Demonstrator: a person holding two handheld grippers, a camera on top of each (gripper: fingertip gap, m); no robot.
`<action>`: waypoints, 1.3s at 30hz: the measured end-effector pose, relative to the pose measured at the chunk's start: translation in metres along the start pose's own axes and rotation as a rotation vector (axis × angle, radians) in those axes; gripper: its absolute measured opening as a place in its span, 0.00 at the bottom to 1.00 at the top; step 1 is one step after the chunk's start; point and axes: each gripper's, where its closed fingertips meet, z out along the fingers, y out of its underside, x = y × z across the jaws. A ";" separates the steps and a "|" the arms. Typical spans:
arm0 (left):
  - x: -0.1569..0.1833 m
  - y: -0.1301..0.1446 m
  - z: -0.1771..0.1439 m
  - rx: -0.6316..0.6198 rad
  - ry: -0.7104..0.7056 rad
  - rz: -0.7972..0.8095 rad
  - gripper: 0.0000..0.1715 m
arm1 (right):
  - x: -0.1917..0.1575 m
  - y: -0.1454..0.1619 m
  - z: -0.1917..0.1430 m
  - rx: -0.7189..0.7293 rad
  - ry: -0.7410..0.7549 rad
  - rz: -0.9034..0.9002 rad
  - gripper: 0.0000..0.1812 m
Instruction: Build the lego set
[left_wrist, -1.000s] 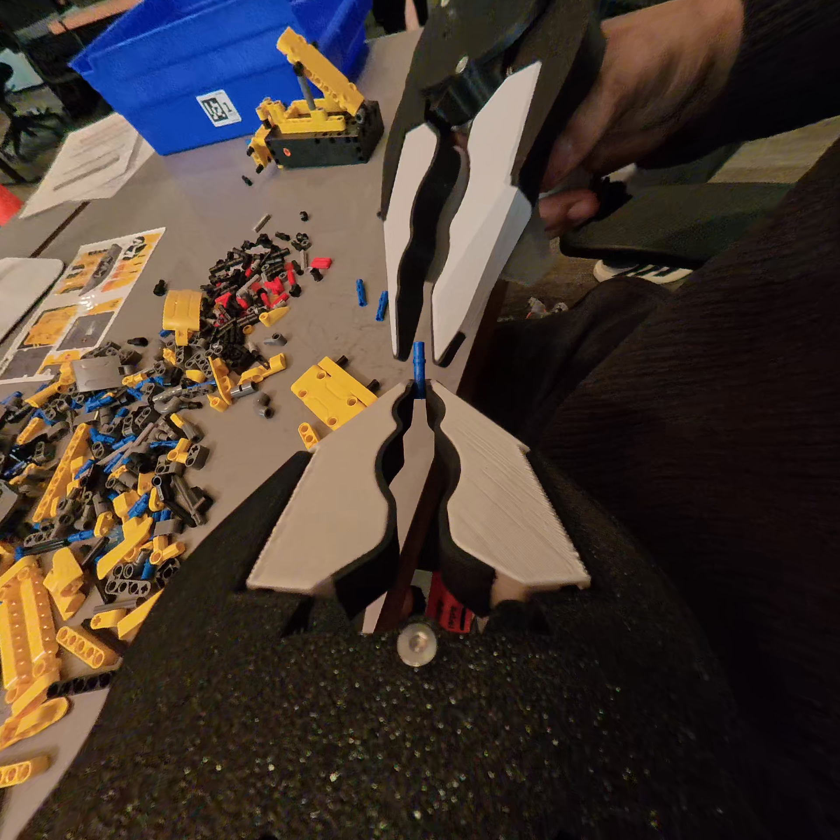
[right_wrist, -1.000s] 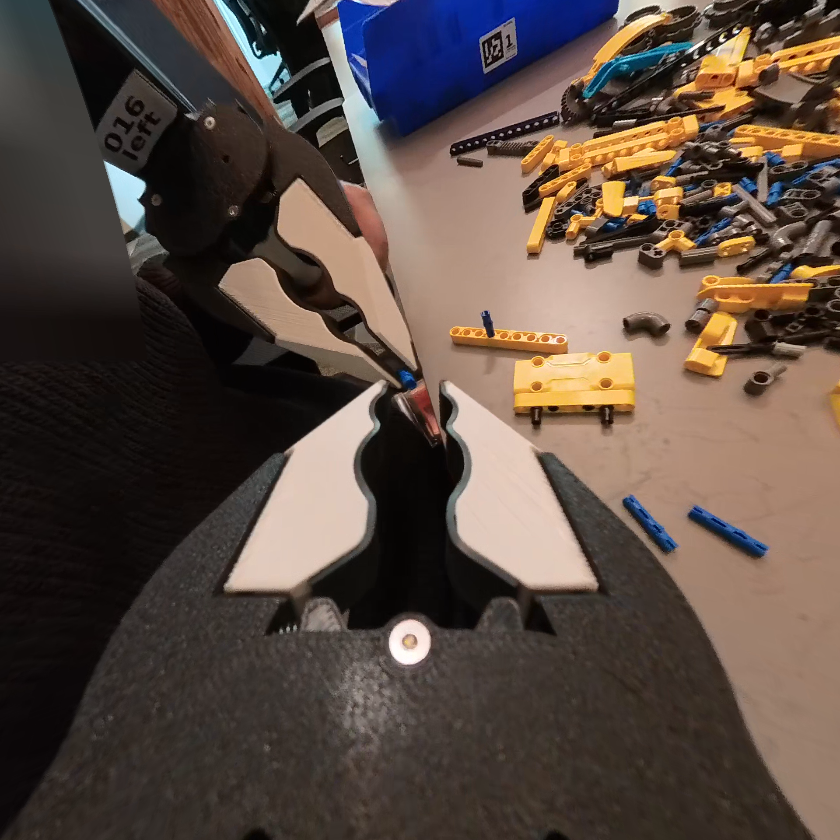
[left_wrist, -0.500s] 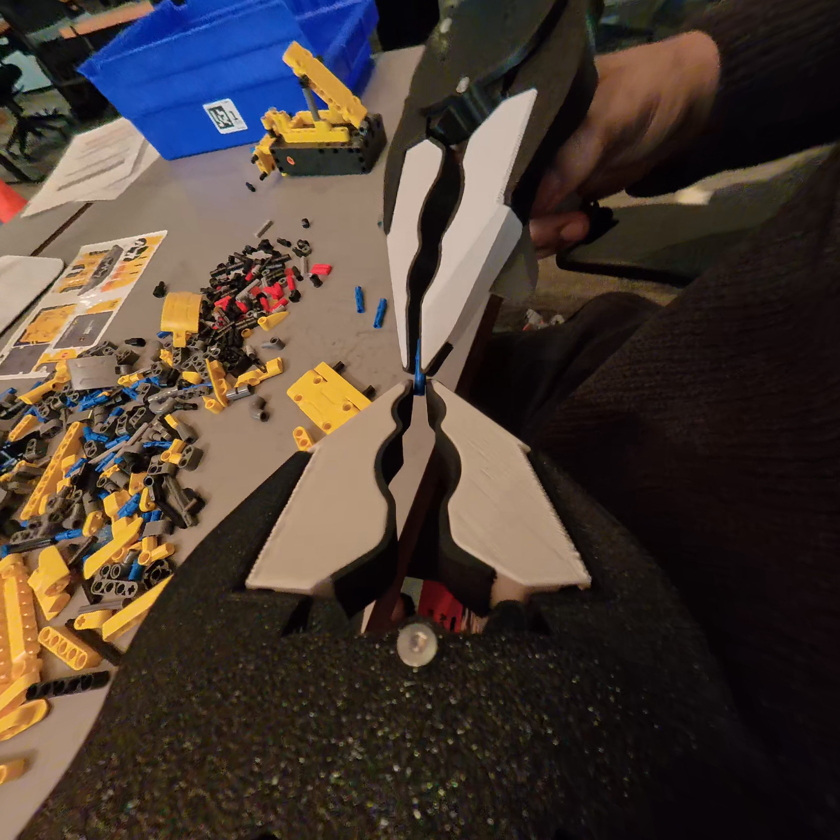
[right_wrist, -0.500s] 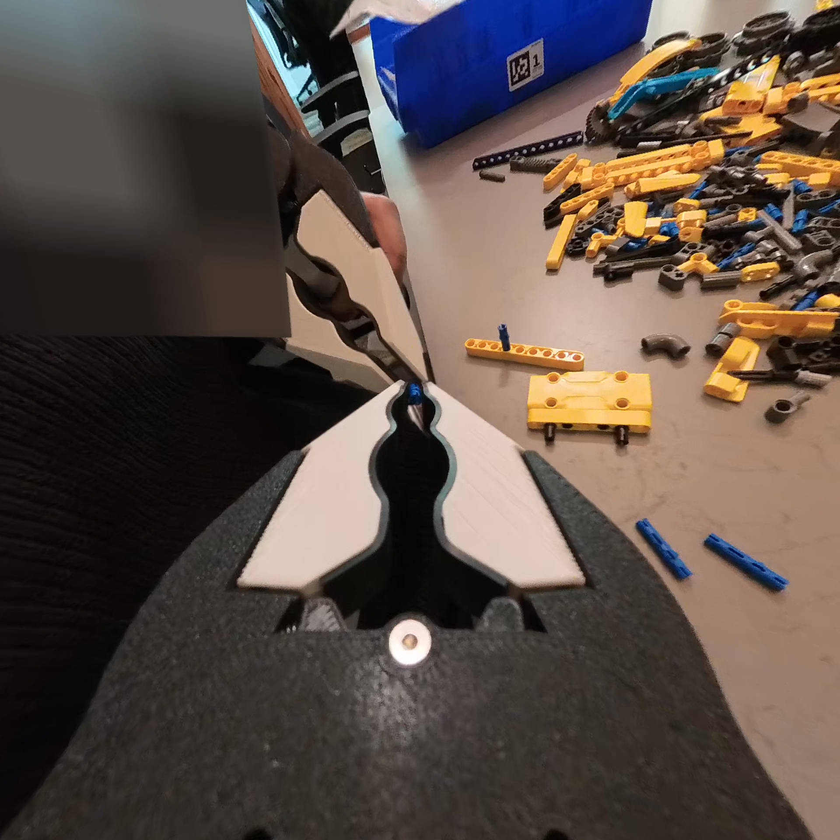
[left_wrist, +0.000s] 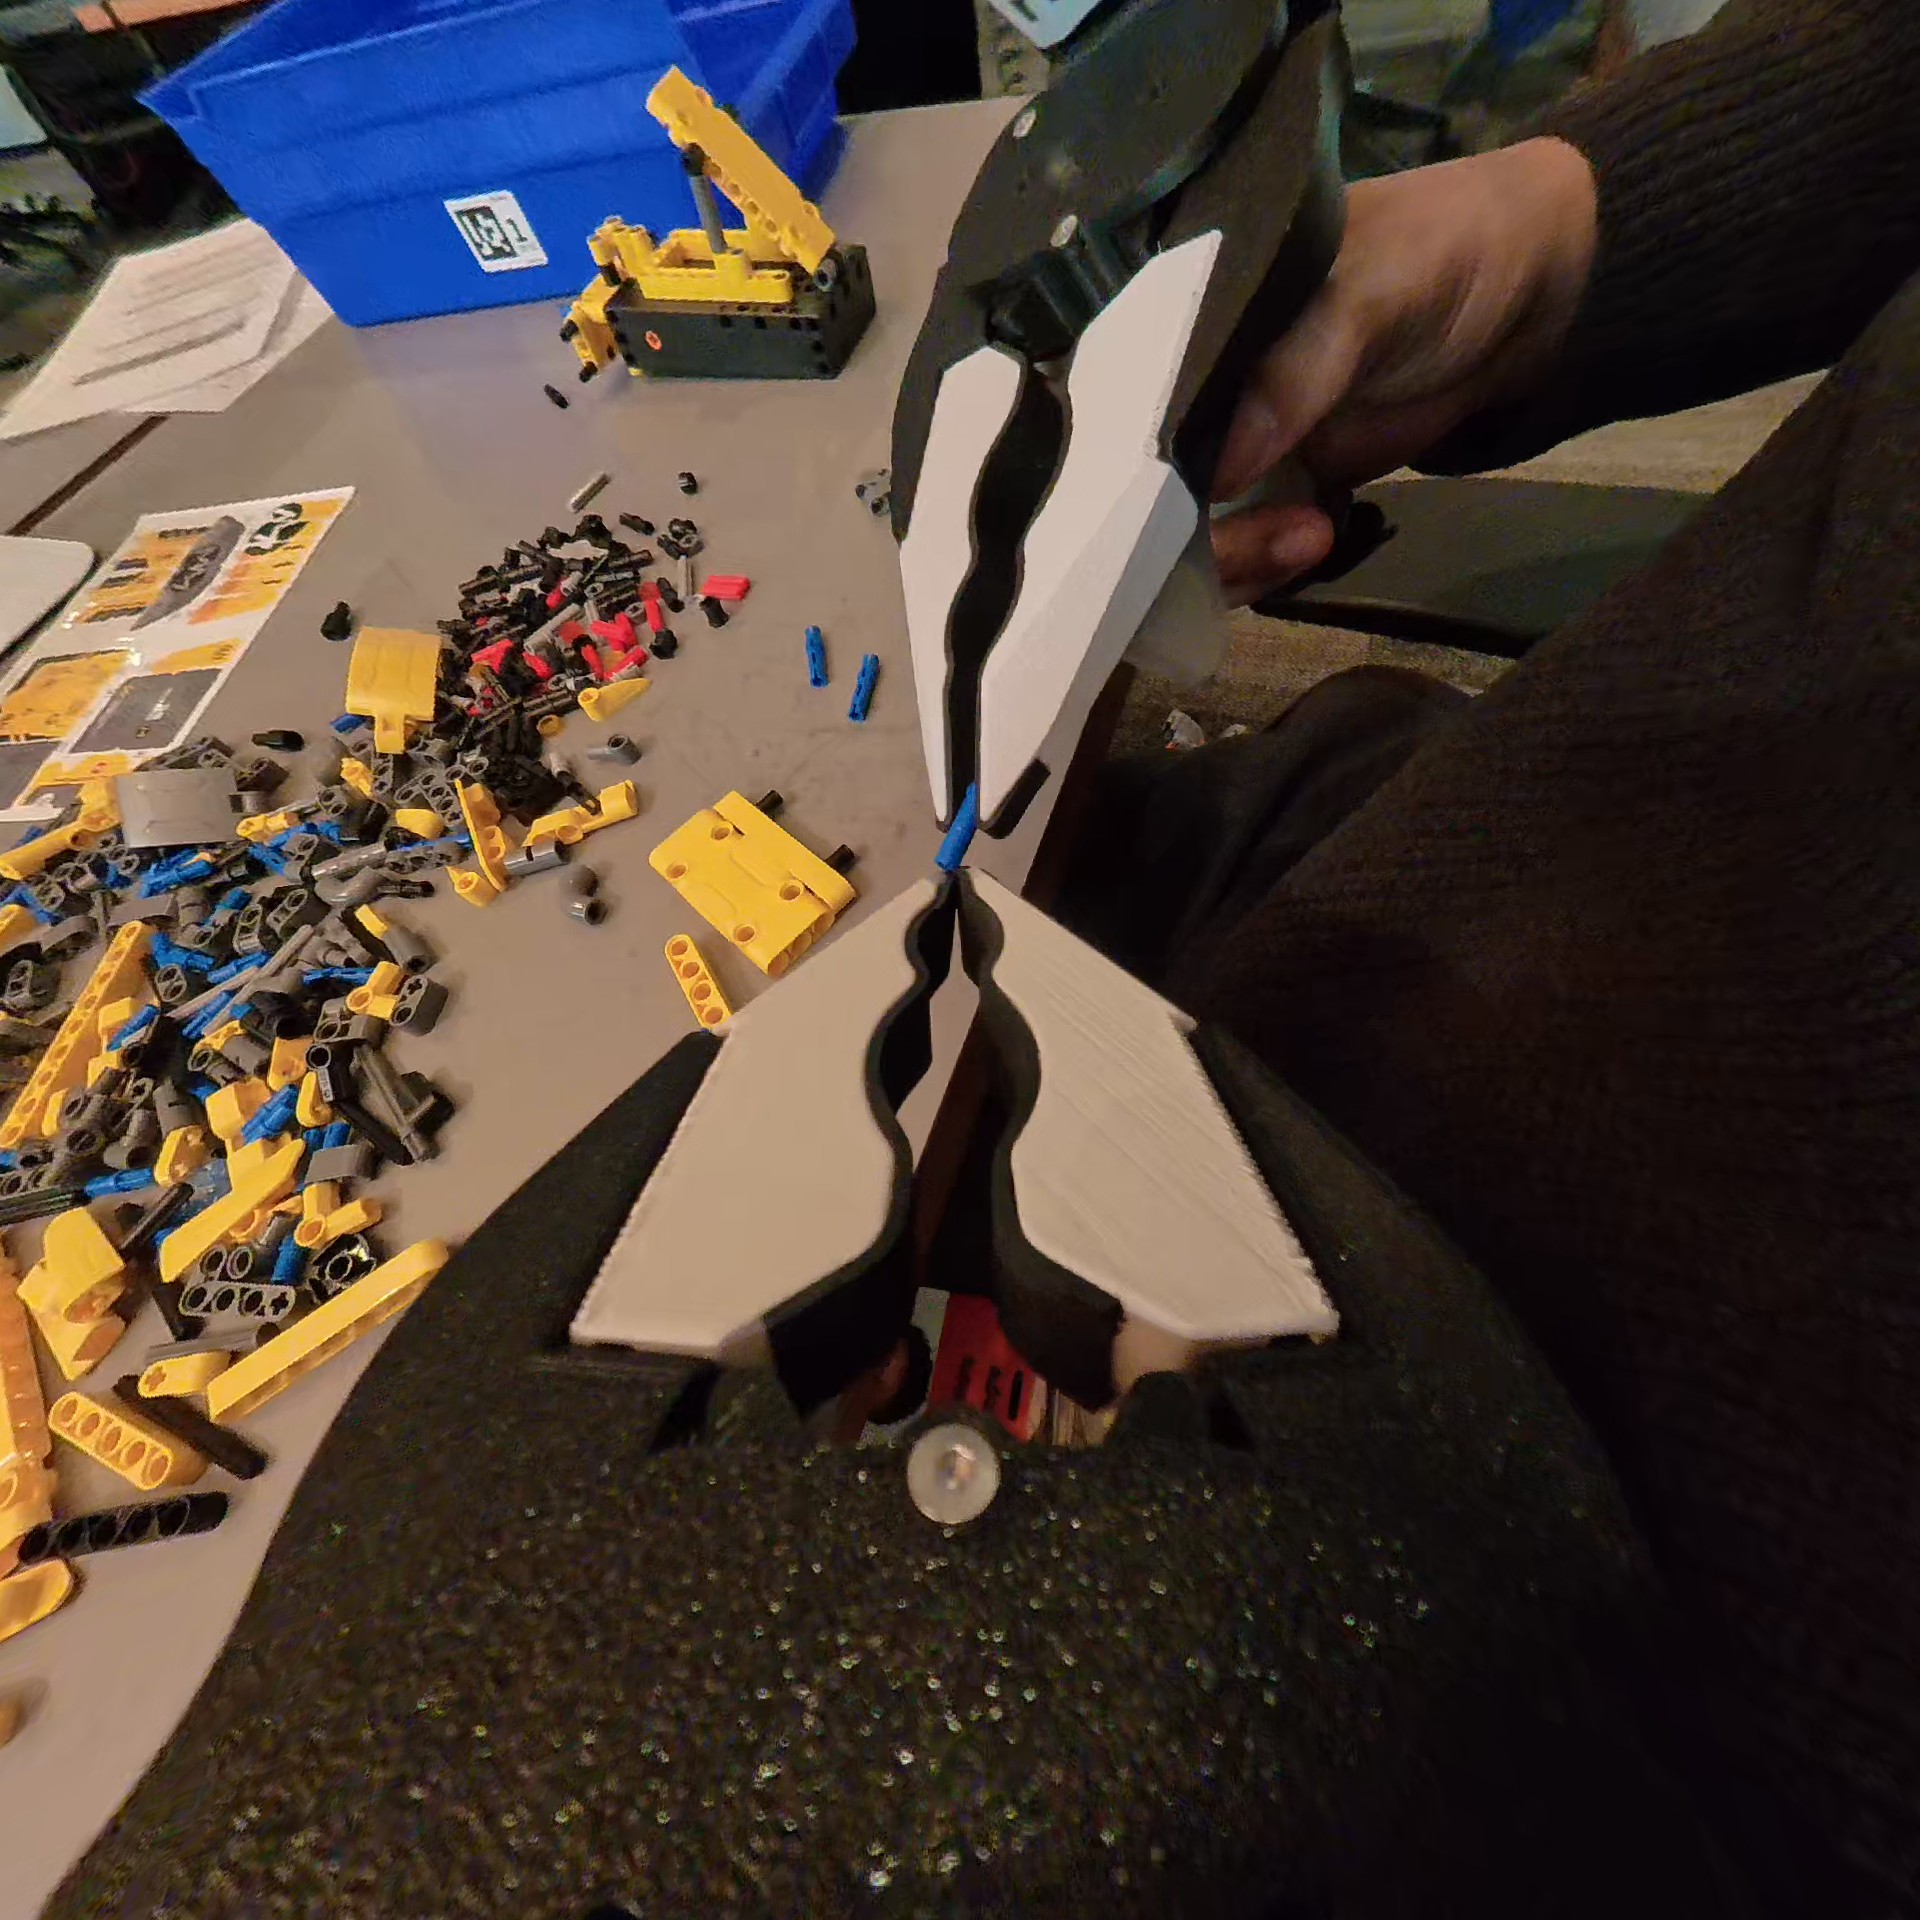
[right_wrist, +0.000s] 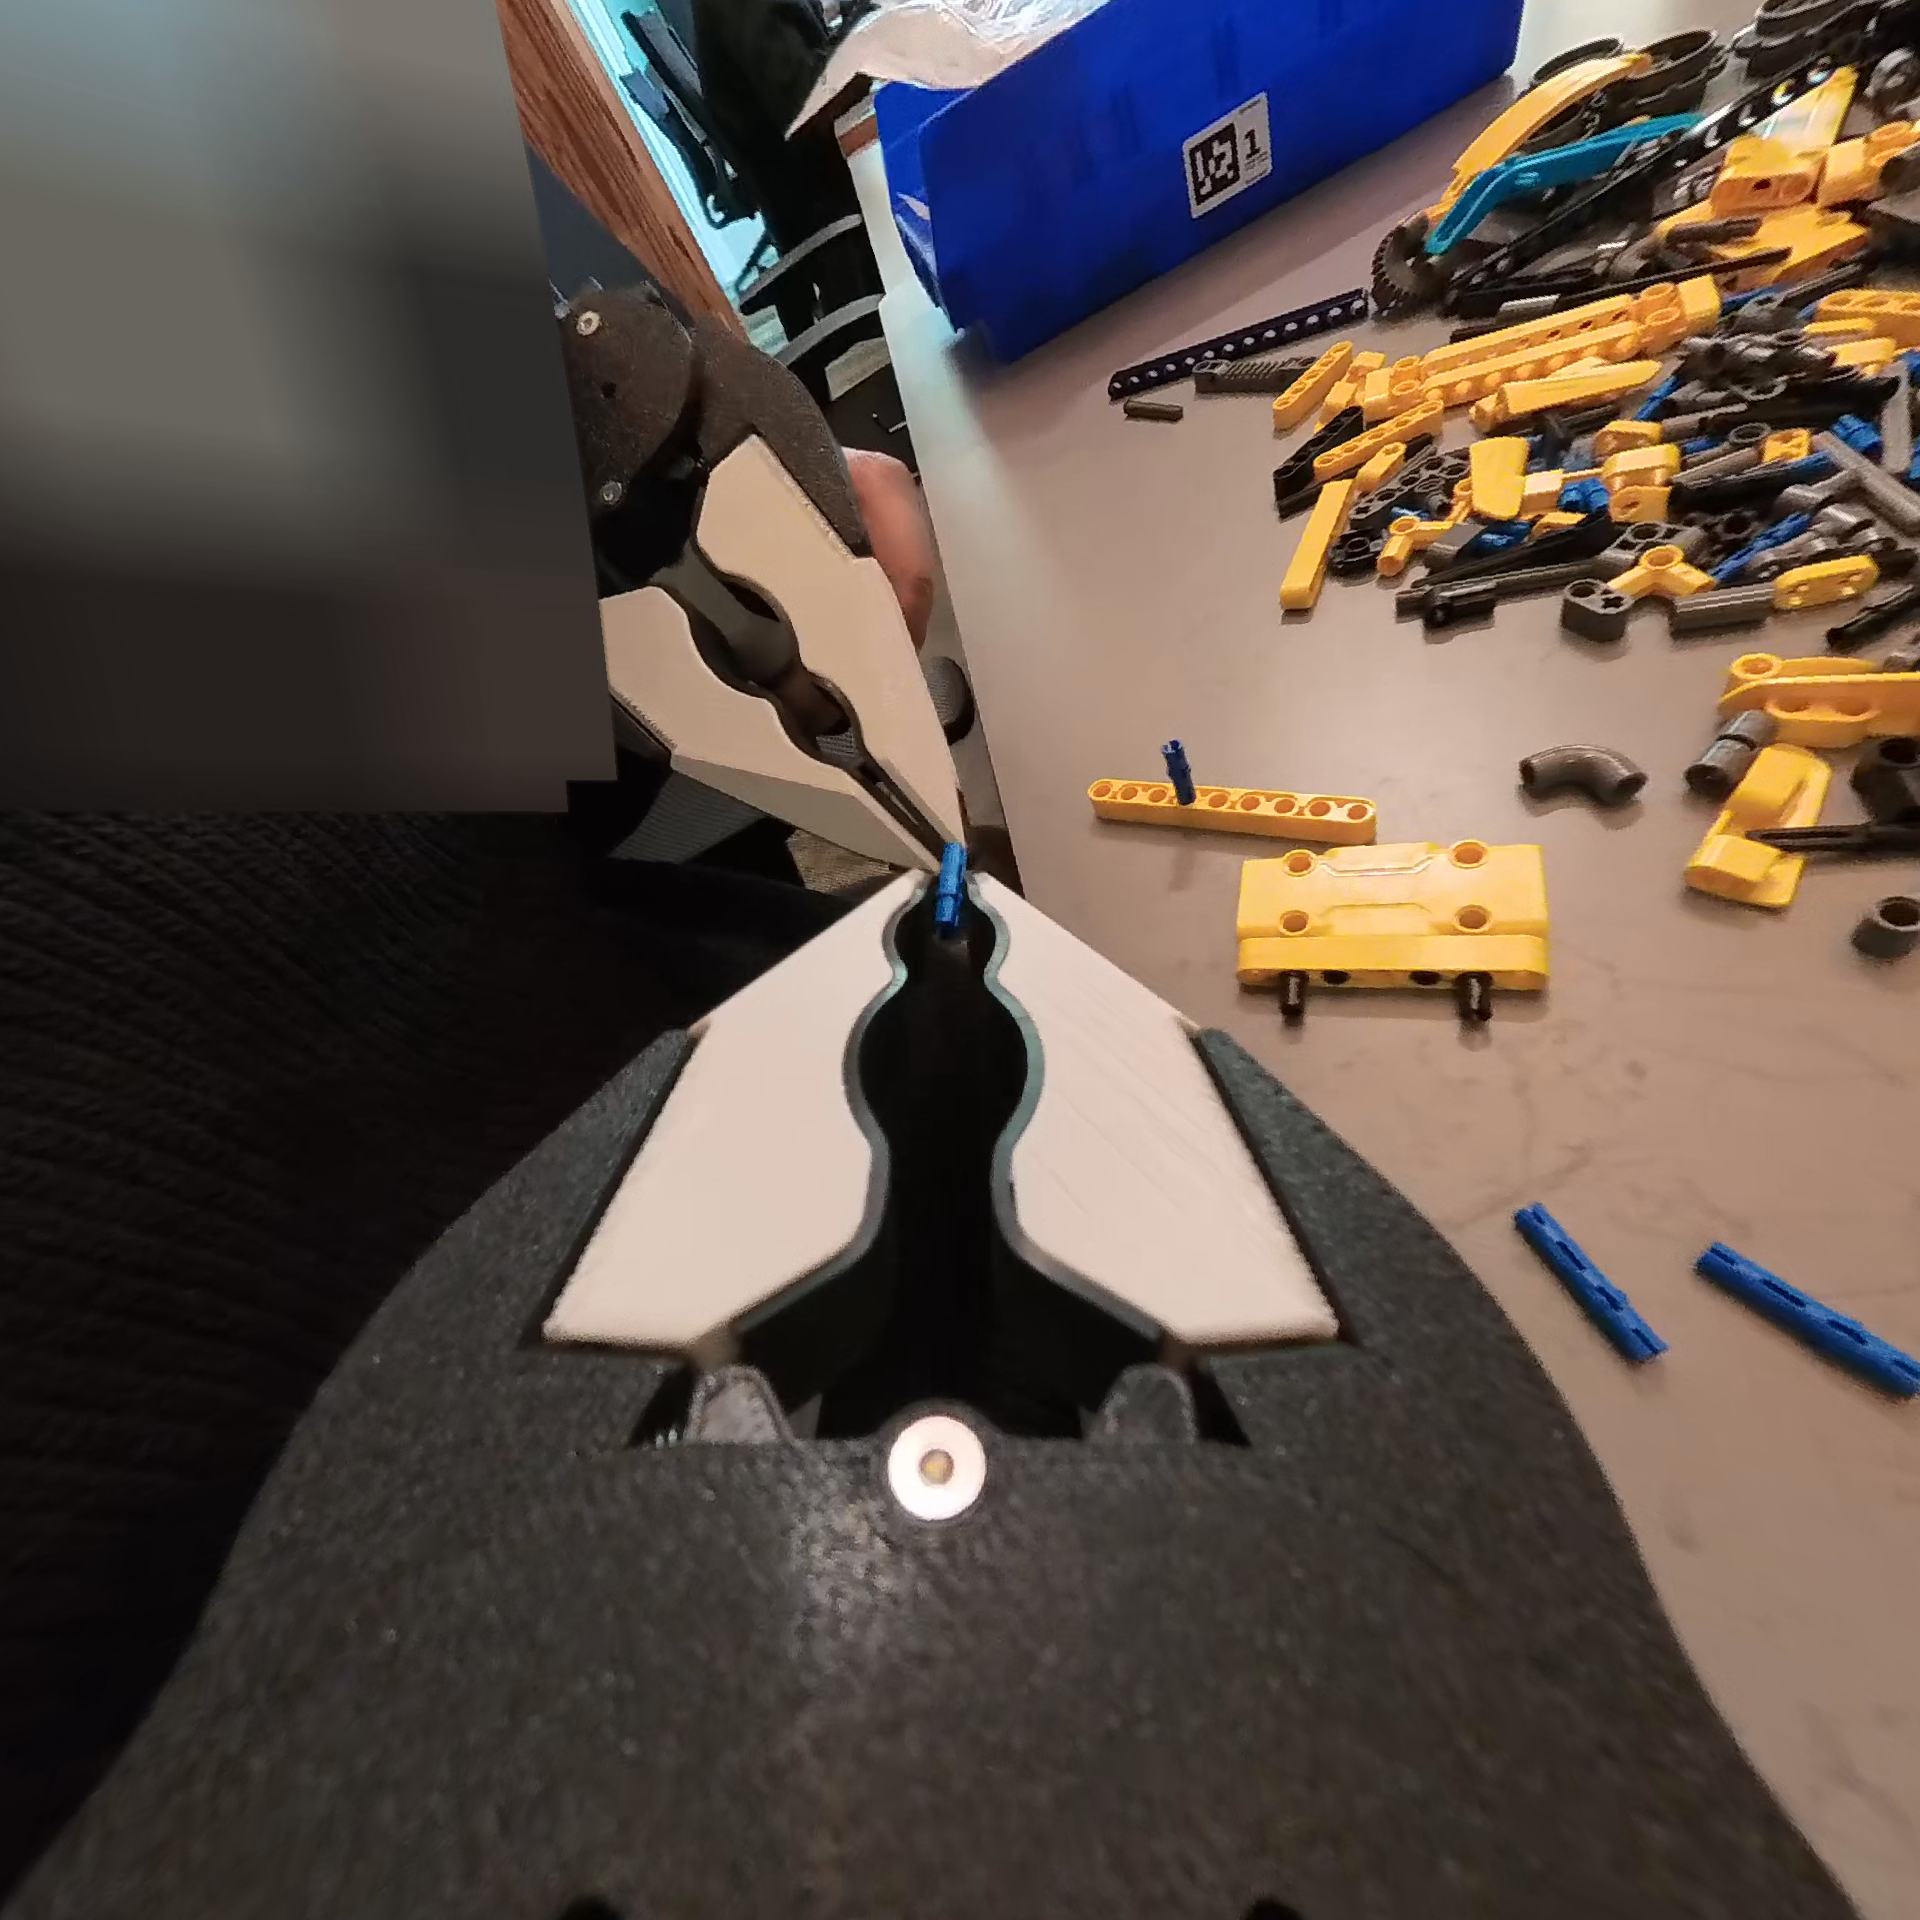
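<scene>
A small blue pin (left_wrist: 956, 831) hangs in the air just off the table's near edge, between the tips of both grippers. My right gripper (right_wrist: 948, 883) is shut on the blue pin (right_wrist: 948, 896); in the left wrist view it (left_wrist: 971, 810) comes down from above, held by a hand (left_wrist: 1403, 343). My left gripper (left_wrist: 954, 881) is shut, its tips right at the pin's lower end; I cannot tell if they still pinch it. In the right wrist view the left gripper (right_wrist: 935, 847) points in from the upper left.
A yellow panel (right_wrist: 1392, 925) and a yellow beam (right_wrist: 1231, 808) with a blue pin upright in it lie near the edge. Two loose blue pins (right_wrist: 1590, 1297) lie nearby. A parts pile (left_wrist: 208, 987), a yellow-black model (left_wrist: 727, 291), a blue bin (left_wrist: 468, 156) and an instruction sheet (left_wrist: 156, 623) lie beyond. Only a small space, under 4 cm, lies between the two pairs of fingers. My right tips are roughly 30 centimetres from the yellow-black model (left_wrist: 727, 291).
One second ago my left gripper held the pin and my right gripper was open above it. The right gripper closed on the pin's free end, and the pin now shows mostly clear of the left tips.
</scene>
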 end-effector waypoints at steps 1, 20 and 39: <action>0.000 0.000 0.000 0.001 0.002 -0.006 0.00 | 0.000 0.000 0.000 -0.003 0.006 -0.010 0.03; -0.008 -0.011 -0.002 0.181 0.129 -0.424 0.02 | 0.002 -0.011 -0.003 -0.025 0.087 -0.167 0.02; -0.003 -0.065 -0.025 0.604 0.758 -1.118 0.05 | -0.025 -0.045 -0.024 0.095 0.156 -0.551 0.03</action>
